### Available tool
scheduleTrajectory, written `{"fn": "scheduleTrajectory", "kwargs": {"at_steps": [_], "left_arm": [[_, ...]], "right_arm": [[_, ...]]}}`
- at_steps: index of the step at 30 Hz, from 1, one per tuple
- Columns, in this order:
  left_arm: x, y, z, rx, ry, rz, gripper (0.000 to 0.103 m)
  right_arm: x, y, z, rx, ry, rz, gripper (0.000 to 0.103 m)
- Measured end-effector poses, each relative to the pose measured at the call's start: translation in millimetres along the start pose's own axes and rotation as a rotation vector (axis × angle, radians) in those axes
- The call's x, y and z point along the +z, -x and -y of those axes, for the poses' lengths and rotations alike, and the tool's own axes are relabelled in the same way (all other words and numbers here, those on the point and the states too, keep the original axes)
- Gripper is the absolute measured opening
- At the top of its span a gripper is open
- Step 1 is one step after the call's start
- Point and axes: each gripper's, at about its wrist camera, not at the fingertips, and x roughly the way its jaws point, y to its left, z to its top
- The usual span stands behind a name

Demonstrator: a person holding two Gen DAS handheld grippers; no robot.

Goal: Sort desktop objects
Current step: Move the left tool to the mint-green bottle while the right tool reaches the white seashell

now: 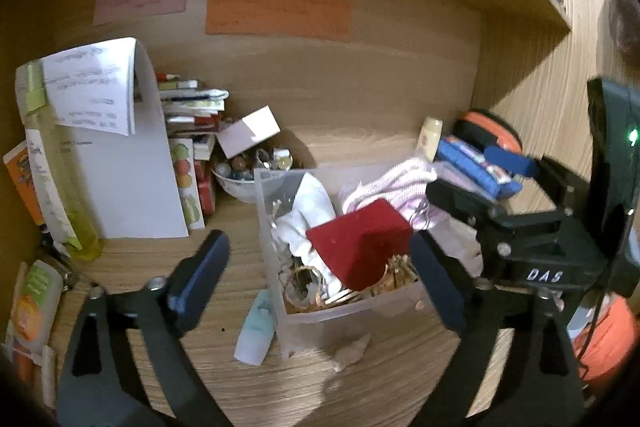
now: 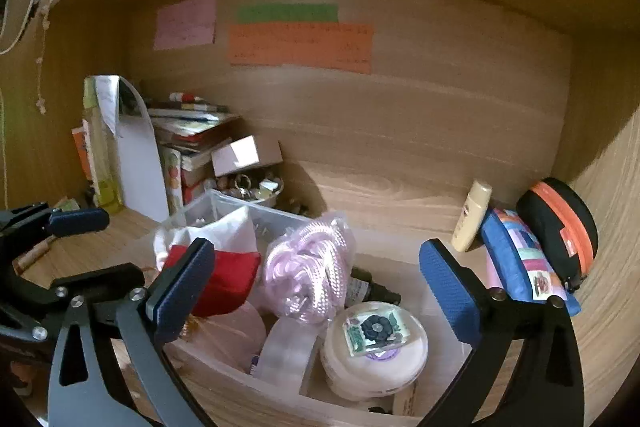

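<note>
A clear plastic bin point(image 1: 280, 311) stands on the wooden desk, full of a red box point(image 1: 360, 243), white cloth and gold trinkets. My left gripper point(image 1: 320, 267) is open and empty, its fingers on either side of the bin's near part. A small pale tube point(image 1: 256, 331) lies beside the bin. In the right wrist view my right gripper point(image 2: 316, 279) is open and empty above a second clear bin point(image 2: 436, 311) holding a pink rope bundle point(image 2: 308, 267), a round white jar point(image 2: 376, 347) and a tape roll point(image 2: 284, 351). The red box point(image 2: 224, 279) shows there too.
Books point(image 1: 192, 115), a white paper stand point(image 1: 132, 171), a yellow-green bottle point(image 1: 60, 171) and a bowl of trinkets point(image 1: 248, 171) crowd the back left. A cream bottle point(image 2: 472, 215), blue pouch point(image 2: 520, 259) and black-orange case point(image 2: 560, 227) sit at right. Coloured notes hang on the back wall.
</note>
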Motion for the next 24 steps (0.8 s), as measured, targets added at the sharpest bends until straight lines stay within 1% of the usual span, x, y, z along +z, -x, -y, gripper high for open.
{"fn": "scheduleTrajectory", "kwargs": {"at_steps": [3, 5, 8, 10, 12, 14, 16, 17, 19, 20, 21, 23, 24], "left_arm": [[0.2, 9.9, -2.3, -0.003, 0.005, 0.027, 0.098], [-1.3, 16.5, -3.3, 0.03, -0.016, 0.03, 0.098], [-5.1, 25.8, -9.5, 0.095, -0.061, 0.019, 0.098], [-8.7, 29.2, -16.3, 0.119, -0.085, -0.016, 0.098], [-13.5, 30.3, -25.6, 0.129, -0.095, -0.056, 0.098], [-20.8, 29.3, -37.3, 0.119, -0.083, -0.103, 0.098], [-27.8, 24.9, -47.7, 0.122, -0.068, -0.15, 0.098], [-31.7, 22.4, -52.9, 0.121, -0.059, -0.173, 0.097], [-37.7, 15.2, -61.6, 0.107, -0.038, -0.213, 0.09], [-39.7, 11.2, -63.5, 0.098, -0.033, -0.23, 0.081], [-42.4, 6.5, -66.5, 0.087, -0.026, -0.256, 0.078], [-46.9, -0.8, -69.7, 0.072, -0.02, -0.284, 0.077], [-48.4, -4.5, -71.0, 0.068, -0.017, -0.297, 0.075]], "right_arm": [[0.8, 2.2, 1.1, 0.057, -0.027, -0.025, 0.102], [0.8, 7.2, 1.2, 0.096, -0.045, -0.064, 0.102], [-1.7, 23.0, 1.2, 0.108, -0.061, -0.064, 0.102], [-3.7, 36.0, -0.9, 0.119, -0.055, -0.065, 0.102], [-6.1, 47.7, -6.5, 0.105, -0.025, -0.079, 0.102], [-9.5, 55.2, -12.3, 0.084, 0.002, -0.094, 0.102], [-14.7, 59.7, -17.5, 0.093, 0.018, -0.118, 0.102], [-17.2, 60.5, -20.5, 0.106, 0.022, -0.136, 0.102], [-23.0, 60.1, -27.3, 0.138, 0.022, -0.17, 0.102], [-26.4, 59.3, -30.9, 0.16, 0.02, -0.189, 0.102], [-31.1, 57.4, -35.9, 0.193, 0.019, -0.216, 0.102], [-37.8, 52.7, -42.9, 0.238, 0.021, -0.255, 0.101], [-42.4, 47.0, -48.6, 0.261, 0.024, -0.29, 0.101]]}}
